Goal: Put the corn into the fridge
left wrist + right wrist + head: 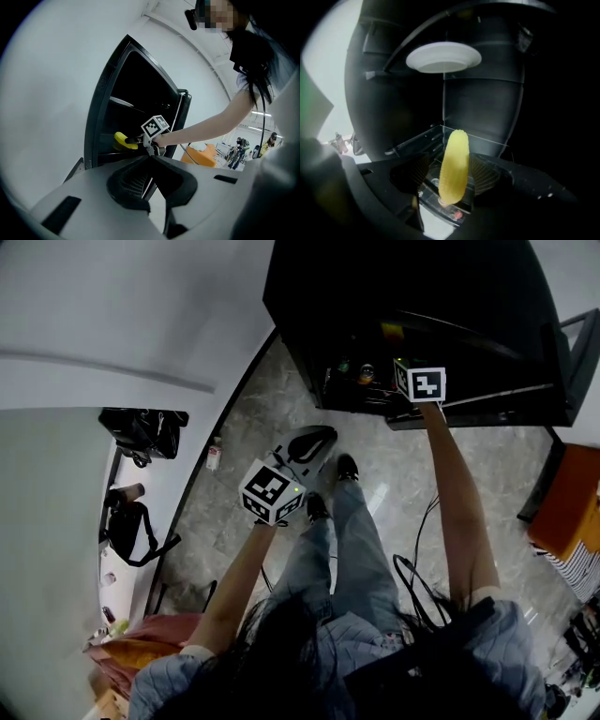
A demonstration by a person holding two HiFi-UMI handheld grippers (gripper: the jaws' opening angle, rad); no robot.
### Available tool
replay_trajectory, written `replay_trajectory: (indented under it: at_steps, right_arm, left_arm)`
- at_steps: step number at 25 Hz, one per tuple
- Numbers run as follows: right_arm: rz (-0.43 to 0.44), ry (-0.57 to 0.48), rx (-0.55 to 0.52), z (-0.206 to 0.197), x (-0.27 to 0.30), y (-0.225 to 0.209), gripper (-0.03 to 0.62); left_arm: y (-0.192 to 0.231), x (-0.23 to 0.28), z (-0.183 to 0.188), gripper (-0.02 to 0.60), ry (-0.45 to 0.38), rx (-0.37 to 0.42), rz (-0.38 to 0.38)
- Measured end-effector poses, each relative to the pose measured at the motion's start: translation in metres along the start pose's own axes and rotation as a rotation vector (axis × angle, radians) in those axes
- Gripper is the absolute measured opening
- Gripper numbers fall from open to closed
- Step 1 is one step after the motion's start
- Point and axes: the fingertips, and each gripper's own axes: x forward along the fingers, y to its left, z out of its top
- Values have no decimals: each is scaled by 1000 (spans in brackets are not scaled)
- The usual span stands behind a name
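The yellow corn lies lengthwise between the jaws of my right gripper, inside the black fridge. The jaws stand wide, with a dark gap between the corn and the left pad, so they do not press on it. From the left gripper view the corn shows on a lower shelf just ahead of the right gripper. A white plate sits on the shelf above. My left gripper hangs outside the fridge over the floor, its jaws shut on nothing.
The fridge door stands open beside the right arm. Black bags and a small bottle lie by the wall at left. An orange seat stands at right, and cables trail on the marble floor.
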Motion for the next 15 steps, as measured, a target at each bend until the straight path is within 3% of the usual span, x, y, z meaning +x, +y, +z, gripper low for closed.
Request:
replay_trajectory:
  at_steps: [9, 15]
  right_arm:
    - [14, -66, 67, 8, -46, 17, 268]
    - [71, -132, 108, 21, -84, 44, 268]
  left_arm:
    - [-16, -2, 11, 9, -17, 20, -19]
    - [-27, -10, 28, 9, -46, 25, -27]
